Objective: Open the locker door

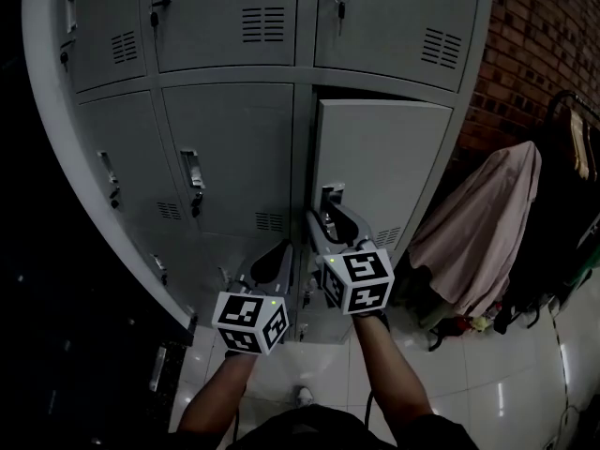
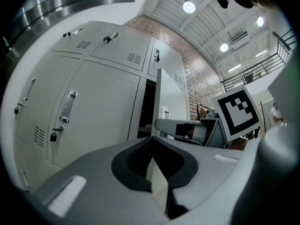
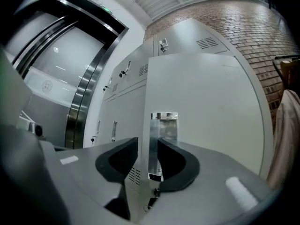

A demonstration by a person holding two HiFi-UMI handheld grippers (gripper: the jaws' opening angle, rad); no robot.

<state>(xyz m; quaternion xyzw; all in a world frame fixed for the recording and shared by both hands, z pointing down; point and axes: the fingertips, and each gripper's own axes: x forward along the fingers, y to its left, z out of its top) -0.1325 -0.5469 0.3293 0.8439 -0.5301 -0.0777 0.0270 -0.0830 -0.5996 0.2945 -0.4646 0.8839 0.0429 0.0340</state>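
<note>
Right hand-held gripper (image 3: 149, 159) clamps the ajar locker door (image 3: 201, 102) (left hand-held gripper (image 2: 151, 150) closed, empty).

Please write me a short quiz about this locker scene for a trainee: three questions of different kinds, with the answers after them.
1. True or false: the locker door in front of the right gripper is fully closed.
2. Choose one. What stands between the jaws of the right gripper? A) a padlock B) the chrome handle at the door's edge C) nothing
3. Fill in: the jaws of the left gripper are ____ and hold nothing.

Key
1. False: the door stands ajar, with a dark gap beside it.
2. B
3. shut
</note>
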